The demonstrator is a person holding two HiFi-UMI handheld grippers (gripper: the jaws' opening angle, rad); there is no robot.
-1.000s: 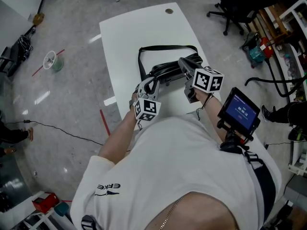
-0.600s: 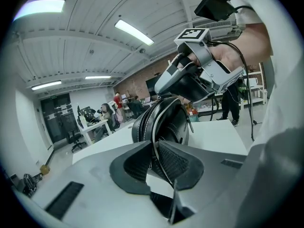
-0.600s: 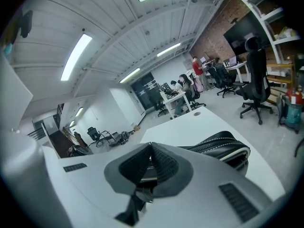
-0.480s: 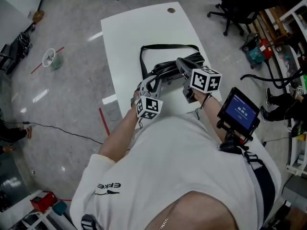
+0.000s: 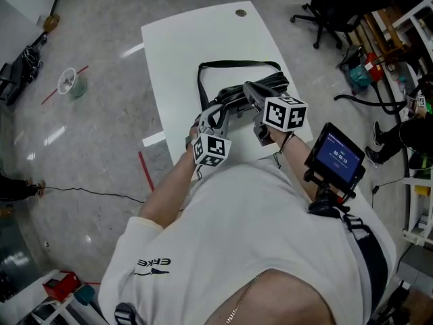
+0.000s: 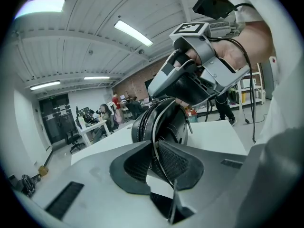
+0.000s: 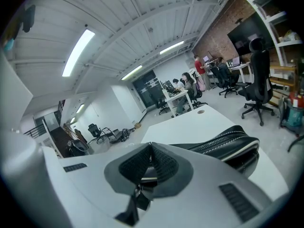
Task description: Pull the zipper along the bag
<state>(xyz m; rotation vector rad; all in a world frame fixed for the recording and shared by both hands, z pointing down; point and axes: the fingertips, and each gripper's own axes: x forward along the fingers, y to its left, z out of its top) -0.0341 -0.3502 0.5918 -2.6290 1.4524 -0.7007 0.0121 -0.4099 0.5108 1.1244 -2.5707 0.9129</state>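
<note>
A black zippered bag (image 5: 272, 84) lies on the white table (image 5: 196, 39), its strap (image 5: 233, 64) looped toward the far side. My left gripper (image 5: 218, 112) is at the bag's near-left end. In the left gripper view the left gripper (image 6: 156, 148) is shut on a thin edge of the bag (image 6: 161, 120). My right gripper (image 5: 249, 87) reaches over the middle of the bag. In the right gripper view the right gripper (image 7: 148, 167) is shut on the small metal zipper pull (image 7: 144, 178), with the bag's zipper line (image 7: 223, 141) running off to the right.
A round cable hole (image 5: 241, 13) sits near the table's far edge. A small screen device (image 5: 336, 156) hangs by the person's right arm. A black office chair (image 5: 331, 9) stands at the right, and a green cup (image 5: 70, 83) lies on the floor at the left.
The right gripper has shifted a little to the left along the bag, toward the left gripper. The left gripper has stayed on the bag's end.
</note>
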